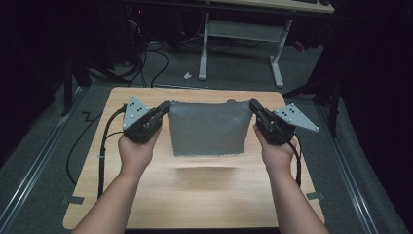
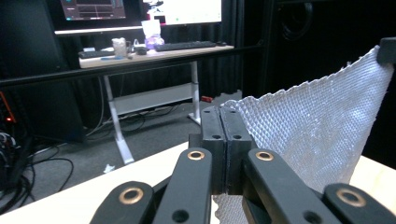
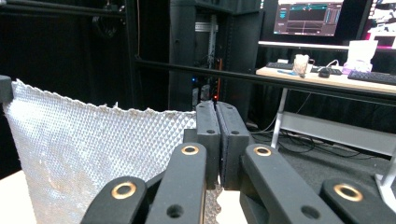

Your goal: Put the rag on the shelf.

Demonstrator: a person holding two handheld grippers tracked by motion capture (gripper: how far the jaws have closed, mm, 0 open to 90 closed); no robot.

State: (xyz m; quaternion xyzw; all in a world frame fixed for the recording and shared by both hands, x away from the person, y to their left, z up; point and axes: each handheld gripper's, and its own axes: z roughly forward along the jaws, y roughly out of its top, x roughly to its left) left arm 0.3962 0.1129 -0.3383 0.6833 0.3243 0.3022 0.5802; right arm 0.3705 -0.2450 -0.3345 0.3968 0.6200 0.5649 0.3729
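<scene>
Grey cloth [image 1: 206, 128] above table [image 1: 195, 195], top corners hidden inside clamped left claw [image 1: 164, 108] and right claw [image 1: 254, 107].

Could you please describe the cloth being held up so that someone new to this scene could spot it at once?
Look at the light wooden table in the middle of the dark room. Above its far half, the left gripper and the right gripper each pinch an upper corner of the grey cloth, which hangs spread between them. Its waffle-like weave and zigzag-cut edges set it apart.
</scene>
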